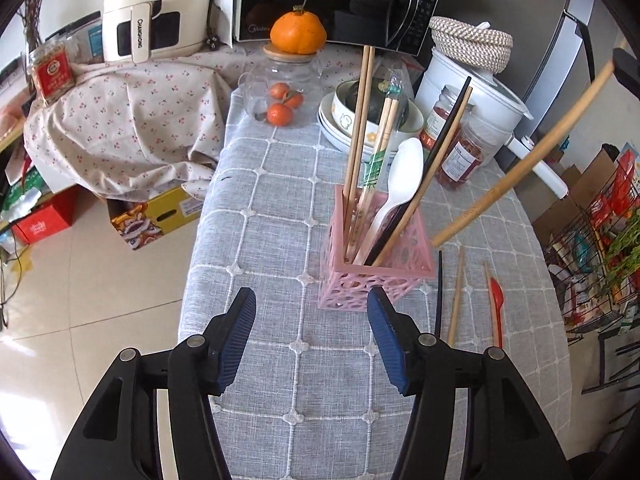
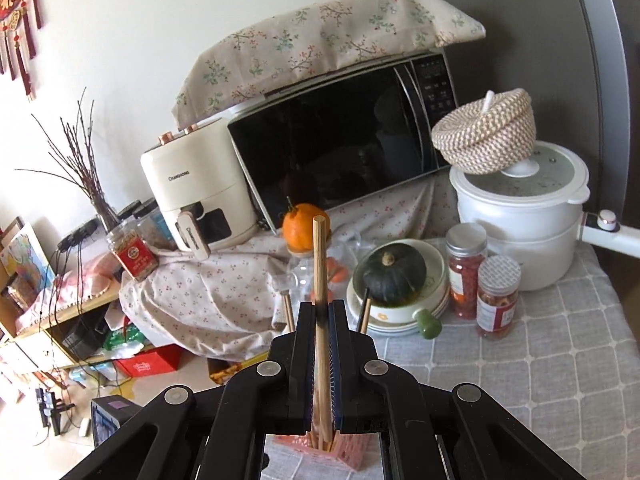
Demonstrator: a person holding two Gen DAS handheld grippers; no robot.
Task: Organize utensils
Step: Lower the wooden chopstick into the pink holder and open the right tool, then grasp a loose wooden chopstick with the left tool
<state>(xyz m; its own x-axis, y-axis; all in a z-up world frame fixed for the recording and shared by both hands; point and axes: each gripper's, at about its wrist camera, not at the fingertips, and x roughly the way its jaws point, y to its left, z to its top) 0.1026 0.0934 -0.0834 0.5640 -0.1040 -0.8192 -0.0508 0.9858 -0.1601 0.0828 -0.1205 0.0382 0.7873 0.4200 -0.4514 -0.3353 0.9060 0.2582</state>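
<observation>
On the grey checked tablecloth of the table (image 1: 280,208), near its right edge, stands a pink lattice holder (image 1: 376,264). It carries several wooden chopsticks (image 1: 358,136), a paper-wrapped pair (image 1: 380,148), a black chopstick (image 1: 436,160) and a white spoon (image 1: 396,196), all leaning toward the far side. Just to the right of the holder, flat on the cloth, lie a black chopstick (image 1: 440,292), a wooden chopstick (image 1: 456,296) and a red spoon (image 1: 496,304) beside another wooden stick.

The left tongs (image 1: 312,304) hang released over the cloth at the near side of the holder, blue pads (image 1: 240,332) apart with nothing between them; the right pad sits close to the holder's near corner.

The right tongs (image 2: 322,320) are clenched on a single wooden chopstick (image 2: 320,264), which stands up between the pads with its blunt end high. From the left view this chopstick (image 1: 528,160) slants in the air above the table's right edge, its lower tip near the holder's rim. Below the right tongs the pink holder (image 2: 348,448) shows through the frame.
</observation>
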